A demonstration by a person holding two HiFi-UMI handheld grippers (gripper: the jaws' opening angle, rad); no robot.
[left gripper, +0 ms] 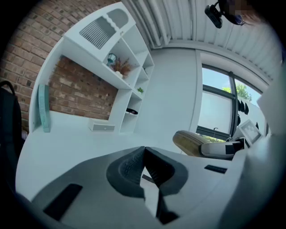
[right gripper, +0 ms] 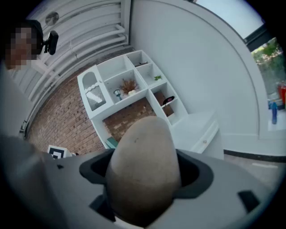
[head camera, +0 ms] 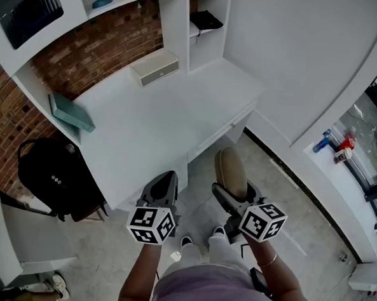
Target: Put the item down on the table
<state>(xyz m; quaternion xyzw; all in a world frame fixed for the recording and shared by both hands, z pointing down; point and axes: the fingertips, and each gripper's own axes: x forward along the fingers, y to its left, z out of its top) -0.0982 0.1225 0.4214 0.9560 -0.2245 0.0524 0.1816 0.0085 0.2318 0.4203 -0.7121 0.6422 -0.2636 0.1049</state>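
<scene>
Between the jaws of the right gripper [head camera: 232, 194] sits the tan oval item [right gripper: 143, 161]. They are clamped on its lower end, which is buried in them and out of sight. Its rounded top pokes up and forward. What the item actually is, I cannot make out: it has a dull, smooth skin with one small dark fleck.

From above, it hangs over the floor [head camera: 300, 204], just off the front corner of the white desk [head camera: 144, 137], not touching it. The left gripper [head camera: 164, 180] is beside it, nearer the desk edge, its jaws pressed together at the tips with nothing between them.

On the desk a teal book [head camera: 71, 111] leans at the left end, and a pale flat box [head camera: 154, 68] lies by the brick wall [head camera: 99, 46] at the back. A black backpack [head camera: 53, 173] slumps on the floor left of the desk. The person's forearms are cut off at the picture's bottom edge.
</scene>
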